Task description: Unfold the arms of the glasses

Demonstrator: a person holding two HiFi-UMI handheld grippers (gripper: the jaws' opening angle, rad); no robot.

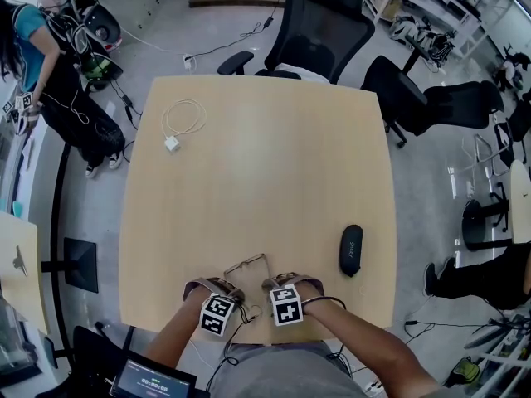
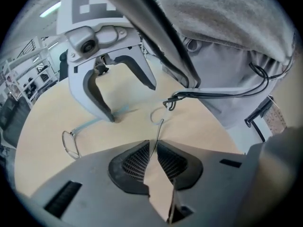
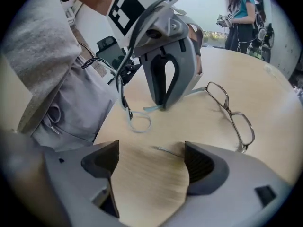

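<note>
**A:** Where the glasses (image 1: pixel 246 264) lie, is it near the person?

**B:** Yes. They are on the wooden table (image 1: pixel 249 164), close to its near edge and between the two grippers. Frame and lenses face away from the person.

**A:** Left gripper (image 2: pixel 154 157)?

**B:** Clenched. Its own view shows the two ribbed pads almost meeting, with one thin wire arm (image 2: pixel 160 129) of the glasses pinched between them. From the right gripper view, the same arm runs from the frame's hinge into those closed jaws. A pale blue tip (image 3: pixel 147 109) sticks out past them.

**A:** Right gripper (image 3: pixel 151 160)?

**B:** Released, jaws wide apart, bare tabletop between them. The other arm (image 3: pixel 166 150) lies on the wood just beside its right-hand pad. I cannot tell whether it touches the pad.

**A:** Anything else on the table?

**B:** A black glasses case (image 1: pixel 352 249) sits to the right of the grippers, apart from the glasses. A white charger with its coiled cable (image 1: pixel 172 143) lies at the far left, well away. A loop of thin cable (image 3: pixel 139 123) rests by the table edge near the person's grey shirt.
</note>
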